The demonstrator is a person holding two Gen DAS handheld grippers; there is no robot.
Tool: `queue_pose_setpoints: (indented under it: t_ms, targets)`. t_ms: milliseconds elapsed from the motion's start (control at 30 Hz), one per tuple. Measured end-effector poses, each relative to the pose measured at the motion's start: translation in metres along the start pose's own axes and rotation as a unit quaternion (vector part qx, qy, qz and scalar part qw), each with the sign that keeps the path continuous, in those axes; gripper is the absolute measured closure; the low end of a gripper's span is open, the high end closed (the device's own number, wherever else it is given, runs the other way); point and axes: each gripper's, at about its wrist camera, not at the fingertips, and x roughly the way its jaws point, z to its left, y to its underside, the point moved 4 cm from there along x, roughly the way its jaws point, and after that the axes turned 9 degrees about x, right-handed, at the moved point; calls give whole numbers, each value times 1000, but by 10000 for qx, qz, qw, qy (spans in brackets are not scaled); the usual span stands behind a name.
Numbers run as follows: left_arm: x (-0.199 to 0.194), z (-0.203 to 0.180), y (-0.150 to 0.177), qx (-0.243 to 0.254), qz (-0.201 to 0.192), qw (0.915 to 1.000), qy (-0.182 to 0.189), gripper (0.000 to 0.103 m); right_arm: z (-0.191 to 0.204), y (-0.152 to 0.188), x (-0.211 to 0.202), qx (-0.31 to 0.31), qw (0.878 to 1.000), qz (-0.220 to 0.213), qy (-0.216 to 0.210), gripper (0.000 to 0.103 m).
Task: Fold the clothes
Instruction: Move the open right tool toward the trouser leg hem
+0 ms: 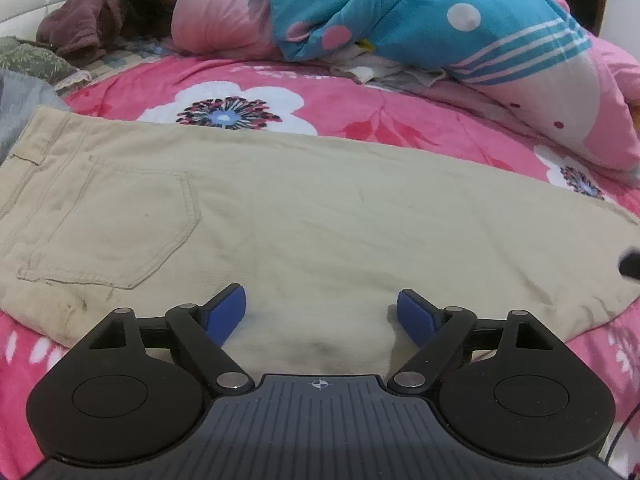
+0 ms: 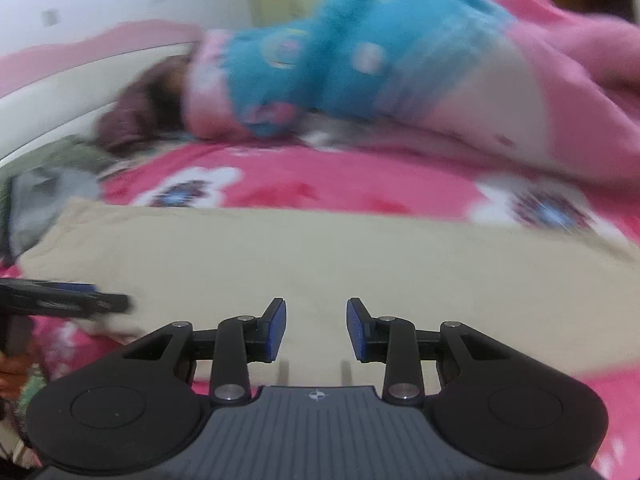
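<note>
Low over the beige trousers (image 1: 304, 208), left gripper (image 1: 320, 312) and right gripper (image 2: 316, 328) hover, jaws spread.

Beige trousers (image 1: 280, 208) flat on floral quilt (image 1: 360, 92), hand-held gripper (image 1: 320, 312) spread above

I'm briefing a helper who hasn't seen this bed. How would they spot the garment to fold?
On the pink floral bedspread, look at the near edge, in front of the heaped blue-and-pink quilt. The beige trousers lie flat there, the only plain, spread-out piece, with a stitched back pocket.
</note>
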Motion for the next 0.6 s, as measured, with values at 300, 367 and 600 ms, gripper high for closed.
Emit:
queue_pose_setpoints:
  t_ms: [300, 367, 600]
  targets:
    - [1, 2, -2, -90, 50, 9999, 103, 16, 27, 42, 38, -345, 9959, 634, -546, 68]
    - [2, 3, -3, -112, 59, 9999, 113, 15, 13, 47, 14, -29, 9960, 679, -582, 68]
    - [3, 1, -3, -132, 65, 9998, 92, 14, -99, 44, -75, 2068, 9777, 247, 261, 67]
